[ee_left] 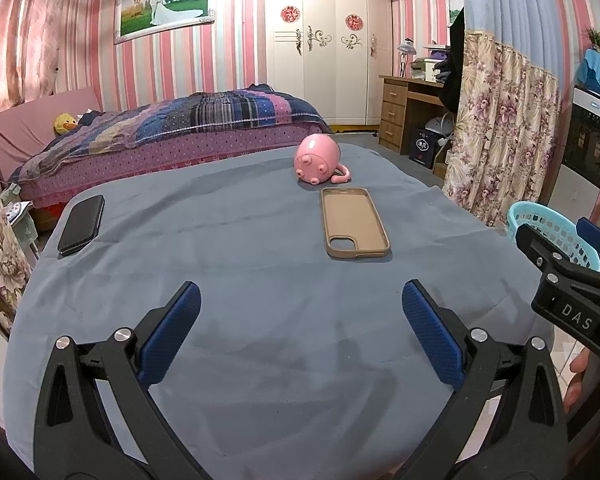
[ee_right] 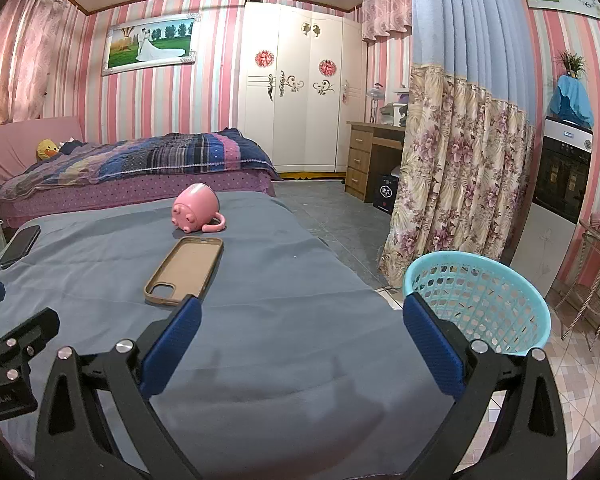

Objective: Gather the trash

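A tan phone case [ee_left: 355, 222] lies inside-up on the blue-grey cloth table [ee_left: 236, 280]; it also shows in the right wrist view [ee_right: 185, 270]. A pink pig-shaped mug [ee_left: 318, 159] lies on its side behind it, also seen in the right wrist view [ee_right: 196, 208]. A black phone [ee_left: 81, 224] lies at the table's left edge. A turquoise mesh basket [ee_right: 480, 300] stands off the table's right side. My left gripper [ee_left: 300, 328] is open and empty above the near table. My right gripper [ee_right: 300, 332] is open and empty, between the case and the basket.
A bed [ee_left: 172, 128] with a plaid quilt stands beyond the table. A floral curtain [ee_right: 460, 168], a wooden desk [ee_right: 372, 160] and a white wardrobe [ee_right: 300, 100] are to the right. Tiled floor [ee_right: 580, 400] lies beside the basket.
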`<state>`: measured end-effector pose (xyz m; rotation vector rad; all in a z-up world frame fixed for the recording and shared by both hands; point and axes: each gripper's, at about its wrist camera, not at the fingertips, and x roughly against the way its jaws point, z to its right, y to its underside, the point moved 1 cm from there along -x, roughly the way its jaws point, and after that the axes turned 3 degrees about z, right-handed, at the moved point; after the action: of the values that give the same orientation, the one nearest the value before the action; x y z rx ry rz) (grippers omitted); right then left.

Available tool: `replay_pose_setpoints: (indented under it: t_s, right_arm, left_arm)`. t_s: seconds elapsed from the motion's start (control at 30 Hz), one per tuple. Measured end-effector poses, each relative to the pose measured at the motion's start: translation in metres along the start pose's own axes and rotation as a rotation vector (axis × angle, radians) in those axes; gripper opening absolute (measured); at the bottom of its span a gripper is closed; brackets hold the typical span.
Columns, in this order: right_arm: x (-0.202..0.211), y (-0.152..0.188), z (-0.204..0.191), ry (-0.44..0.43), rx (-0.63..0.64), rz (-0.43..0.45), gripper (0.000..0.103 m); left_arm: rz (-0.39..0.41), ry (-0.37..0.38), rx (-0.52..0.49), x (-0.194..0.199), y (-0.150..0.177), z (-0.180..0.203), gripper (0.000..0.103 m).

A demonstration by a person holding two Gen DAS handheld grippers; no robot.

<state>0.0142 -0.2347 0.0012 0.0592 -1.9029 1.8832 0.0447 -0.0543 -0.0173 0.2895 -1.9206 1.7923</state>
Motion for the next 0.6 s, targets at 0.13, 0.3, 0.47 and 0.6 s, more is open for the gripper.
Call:
replay_pose_setpoints:
  t_s: [0.13,0.3,0.47,0.6]
  right_arm:
    - [-0.0001,0.0000,0.0001,0.000,-0.001,0.000,0.099]
    - [0.0000,-0.0001,0.0002,0.000,-0.001,0.001,0.099]
    - [-0.0001,-0.0001,0.0003,-0.001,-0.001,0.000,0.099]
    - [-0.0001,-0.0001,0.0001,-0.001,-0.001,0.000,0.099]
  left_arm:
    - [0.000,0.001,0.002,0.0000,0.0002,0.0001,0.097]
    - [0.004,-0.003,0.004,0.0005,-0.0009,-0.0013,0.097]
    - [0.004,-0.002,0.003,0.0005,-0.0008,-0.0017,0.097]
    - [0.005,-0.003,0.004,0.0003,-0.0010,-0.0020,0.097]
